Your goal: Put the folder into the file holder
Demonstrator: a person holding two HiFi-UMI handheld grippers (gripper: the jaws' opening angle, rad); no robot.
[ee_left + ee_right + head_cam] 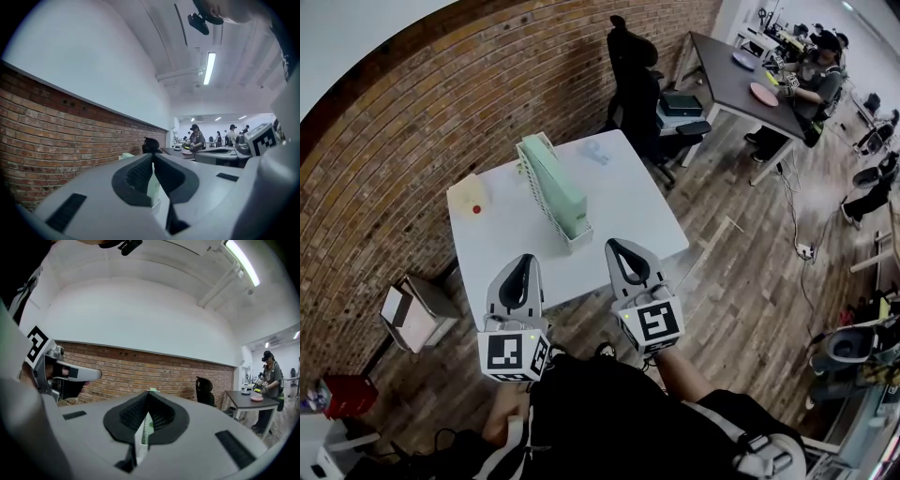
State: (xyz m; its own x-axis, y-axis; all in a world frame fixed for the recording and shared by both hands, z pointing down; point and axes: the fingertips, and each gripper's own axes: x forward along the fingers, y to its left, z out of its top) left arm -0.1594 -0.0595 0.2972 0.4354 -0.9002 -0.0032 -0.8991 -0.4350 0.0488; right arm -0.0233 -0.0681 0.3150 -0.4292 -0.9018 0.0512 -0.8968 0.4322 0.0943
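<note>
Holding my left gripper (523, 259) and right gripper (615, 245) pinched shut, empty, at six o'clock of the table (628, 202); the folder (551, 183) is standing in the file holder (576, 241) at twelve, so I'm judging nothing remains.

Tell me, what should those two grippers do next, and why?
Probably nothing more than drawing back to rest. The green folder already seems to stand upright in the white file holder on the table. The left gripper and the right gripper are both shut and empty, held close to the person.
</note>
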